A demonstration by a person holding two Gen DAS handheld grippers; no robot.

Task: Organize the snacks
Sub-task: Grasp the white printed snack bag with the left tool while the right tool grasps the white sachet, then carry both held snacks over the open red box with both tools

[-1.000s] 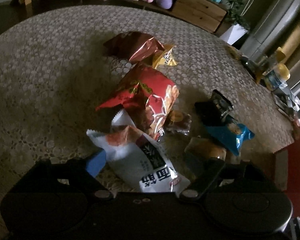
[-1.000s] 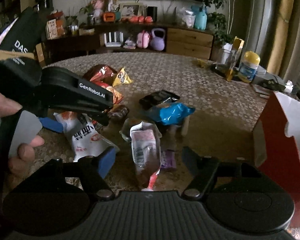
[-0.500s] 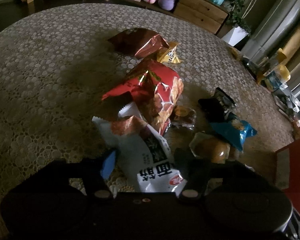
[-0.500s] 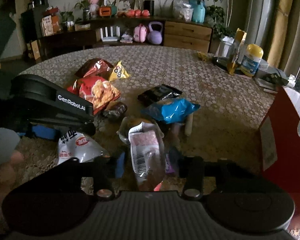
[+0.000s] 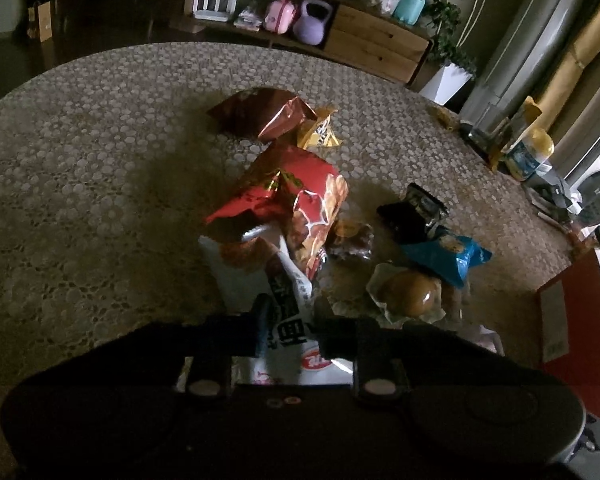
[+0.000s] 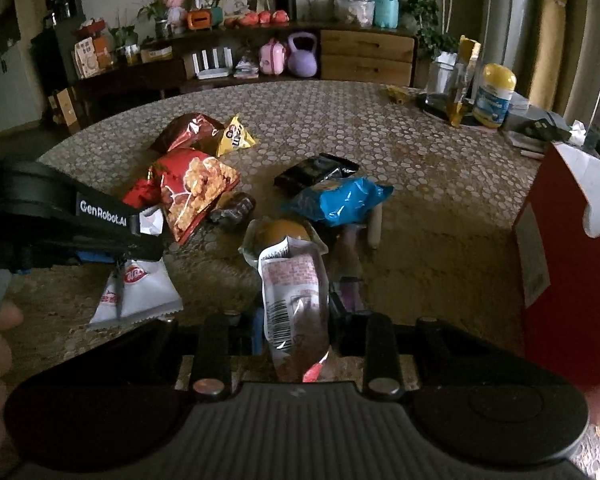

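Observation:
Several snack packets lie on the round patterned table (image 5: 80, 160). My left gripper (image 5: 294, 324) is closing its jaws and pinches the near end of a white packet (image 5: 288, 304) with red print. In the right wrist view that packet (image 6: 140, 292) hangs from the left gripper (image 6: 140, 246). My right gripper (image 6: 296, 328) is also closing, and its pads press on a clear packet with a pink label and barcode (image 6: 294, 296). Beyond lie a red chip bag (image 5: 300, 204), a blue packet (image 6: 340, 202) and a wrapped bun (image 5: 408, 292).
A brown bag (image 5: 260, 116), yellow packet (image 5: 320, 134), black packet (image 5: 412, 212) and small dark cake (image 5: 350, 236) lie further out. A red box (image 6: 568, 260) stands at the right edge. A yellow-lidded jar (image 6: 494, 96) and a glass (image 6: 440, 78) stand at the back right.
Both pairs of jaws have closed in from wide apart onto their packets. The left gripper has shifted forward, and the white packet's end has come up off the table with it.

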